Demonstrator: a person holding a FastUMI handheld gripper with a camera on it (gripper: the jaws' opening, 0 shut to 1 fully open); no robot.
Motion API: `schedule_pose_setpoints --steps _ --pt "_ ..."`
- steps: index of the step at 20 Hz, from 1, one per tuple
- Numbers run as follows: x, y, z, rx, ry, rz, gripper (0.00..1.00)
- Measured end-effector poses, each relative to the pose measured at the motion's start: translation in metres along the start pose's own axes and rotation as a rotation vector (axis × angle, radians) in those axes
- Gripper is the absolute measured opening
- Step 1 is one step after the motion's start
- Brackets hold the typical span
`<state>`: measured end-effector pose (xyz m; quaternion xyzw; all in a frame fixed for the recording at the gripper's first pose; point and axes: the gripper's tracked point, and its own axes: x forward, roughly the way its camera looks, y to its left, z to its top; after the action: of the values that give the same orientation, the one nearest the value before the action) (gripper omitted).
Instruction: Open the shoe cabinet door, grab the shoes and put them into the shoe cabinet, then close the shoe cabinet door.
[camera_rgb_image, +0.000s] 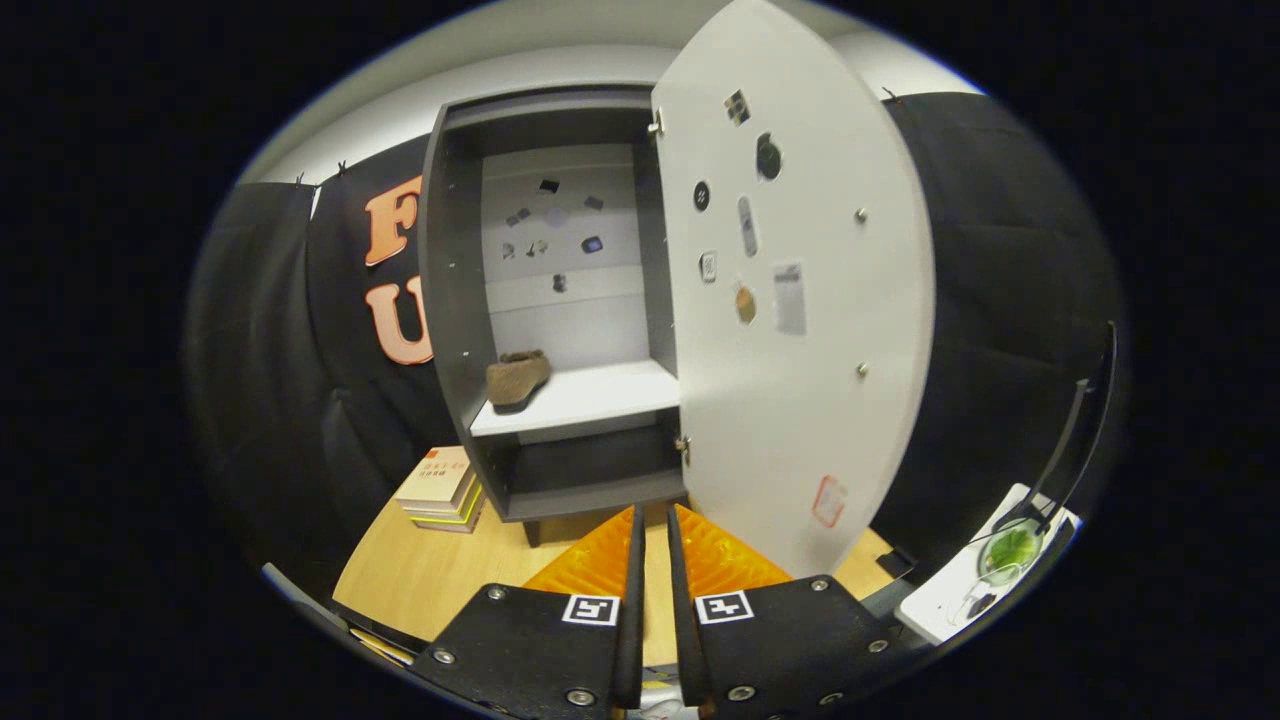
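The grey shoe cabinet (455, 300) stands on the wooden table beyond my fingers. Its white door (800, 380) is swung wide open to the right. A brown shoe (517, 378) lies on the left part of the white shelf (600, 395) inside. My gripper (652, 520) is below and in front of the cabinet, a short way off its base, near the door's lower edge. The two fingers stand close together with only a narrow slit between them, and nothing is held.
A stack of books (442, 490) lies on the wooden table (430, 580) left of the cabinet's base. To the right, a white surface (960, 590) carries a green round thing (1012, 548) and a dark curved bar. Small stickers dot the cabinet's back wall and the door.
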<state>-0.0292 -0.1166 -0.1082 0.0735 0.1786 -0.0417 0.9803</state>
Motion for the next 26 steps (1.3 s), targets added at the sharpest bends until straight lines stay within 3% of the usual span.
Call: schedule_pose_setpoints --steps 7,14,22,26 --pt "0.018 0.029 -0.075 -0.036 0.238 0.088 0.16" --pt "0.019 0.025 -0.117 -0.039 0.425 0.135 0.16" --pt "0.069 0.028 -0.180 -0.021 0.564 0.136 0.17" --pt "0.089 0.025 -0.187 -0.004 0.575 0.130 0.17"
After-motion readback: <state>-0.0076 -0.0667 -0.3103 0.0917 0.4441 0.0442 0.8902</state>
